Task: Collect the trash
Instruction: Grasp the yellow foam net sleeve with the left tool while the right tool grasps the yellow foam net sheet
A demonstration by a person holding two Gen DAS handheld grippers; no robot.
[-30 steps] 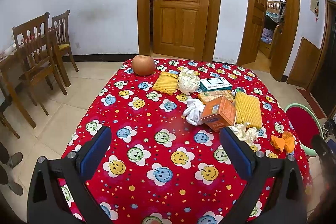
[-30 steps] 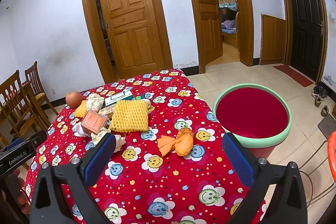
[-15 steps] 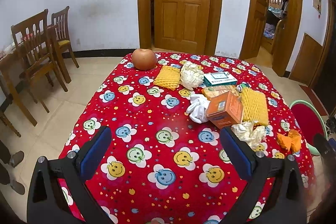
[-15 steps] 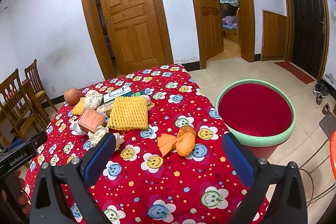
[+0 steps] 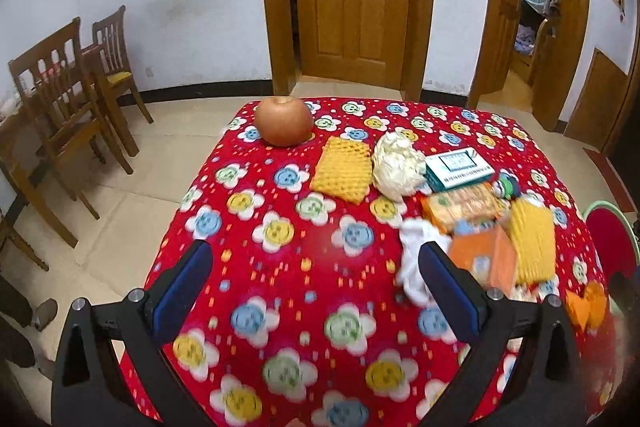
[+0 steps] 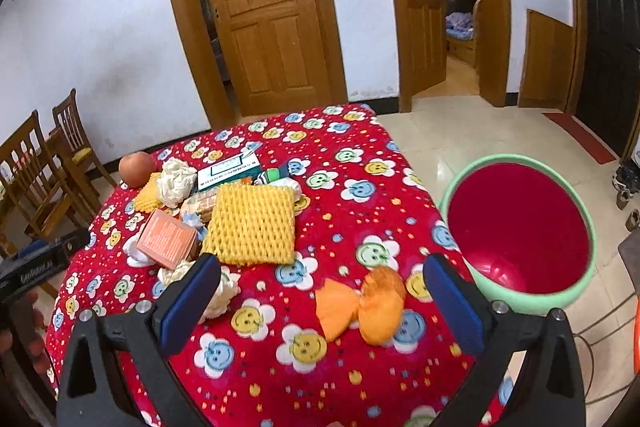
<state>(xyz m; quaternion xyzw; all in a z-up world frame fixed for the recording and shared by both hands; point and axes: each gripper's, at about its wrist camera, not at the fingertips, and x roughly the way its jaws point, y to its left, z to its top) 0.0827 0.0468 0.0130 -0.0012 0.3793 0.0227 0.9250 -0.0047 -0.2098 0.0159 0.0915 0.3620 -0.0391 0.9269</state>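
The desk (image 6: 360, 155), draped in a red cloth printed with smiley-faced flowers, fills both views, and the big green-rimmed tub with a red inside (image 6: 520, 227) stands on the floor just off its right edge, empty as far as can be seen. Over the last second both cameras have drawn closer to the clutter, the left view blurring with the motion, so the approach looks under way and nothing is collected yet.

The large yellow foam fruit net (image 6: 252, 225) lies in the middle of the pile, touching the orange cardboard box (image 6: 166, 239) to its left; a teal and white flat carton (image 6: 228, 173) sits behind them. A smaller yellow foam net (image 5: 340, 169) rests beside a crumpled ball of white paper (image 5: 398, 167), with a round reddish apple (image 5: 284, 121) further back near the desk's far corner. Crumpled white tissue (image 5: 414, 267) lies right by the left claw's (image 5: 312, 287) right finger.

The right claw (image 6: 320, 295) hovers with its blue pads (image 6: 188, 293) spread wide, and the crinkled orange wrapper (image 6: 360, 303) now sits between them, apart from both. That wrapper looks like the first pick, being nearest the tub. The left claw is likewise wide apart and holds nothing, over bare cloth
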